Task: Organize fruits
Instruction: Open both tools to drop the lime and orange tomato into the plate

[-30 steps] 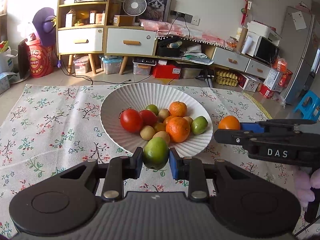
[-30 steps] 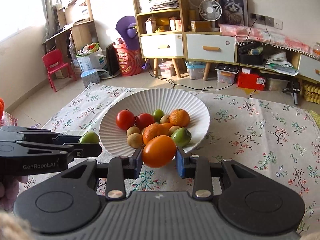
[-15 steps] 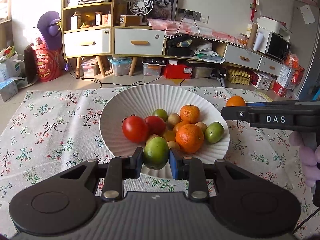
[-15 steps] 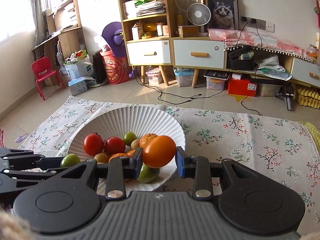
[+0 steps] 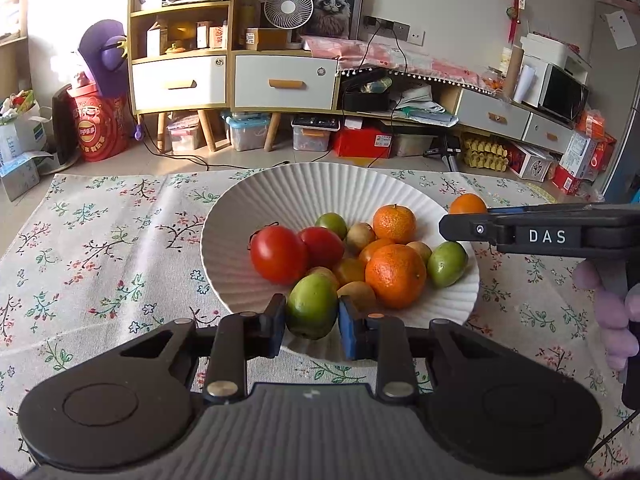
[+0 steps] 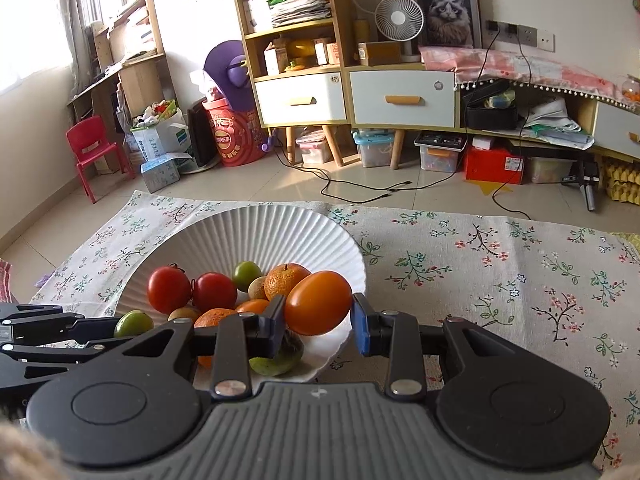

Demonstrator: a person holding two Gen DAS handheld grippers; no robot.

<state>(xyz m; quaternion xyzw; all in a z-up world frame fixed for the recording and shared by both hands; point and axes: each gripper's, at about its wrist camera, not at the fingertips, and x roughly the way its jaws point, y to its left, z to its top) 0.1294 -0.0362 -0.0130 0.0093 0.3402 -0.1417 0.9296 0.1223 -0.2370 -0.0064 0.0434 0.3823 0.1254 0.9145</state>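
A white ribbed bowl [image 5: 304, 196] on a floral cloth holds two red tomatoes [image 5: 279, 254], oranges [image 5: 395, 275], green fruits [image 5: 447, 264] and small brown ones. My left gripper [image 5: 312, 314] is shut on a green fruit [image 5: 312, 307] over the bowl's near rim. My right gripper [image 6: 319, 312] is shut on an orange fruit [image 6: 318, 303] over the right rim of the bowl [image 6: 260, 232]. The right gripper also shows in the left wrist view [image 5: 468, 210] at the bowl's right side, with the orange fruit [image 5: 467, 204]. The left gripper and its green fruit [image 6: 133, 323] show at the lower left of the right wrist view.
The floral cloth [image 5: 100, 248] covers the floor around the bowl, with a wide stretch [image 6: 500, 264] to the bowl's right. Cabinets [image 5: 240, 80], storage boxes and cables [image 6: 360, 188] stand beyond the cloth's far edge. A red child's chair [image 6: 94, 152] stands far left.
Both grippers have moved forward and in over the bowl, each still holding its fruit. The right gripper has shifted to the bowl's right rim.
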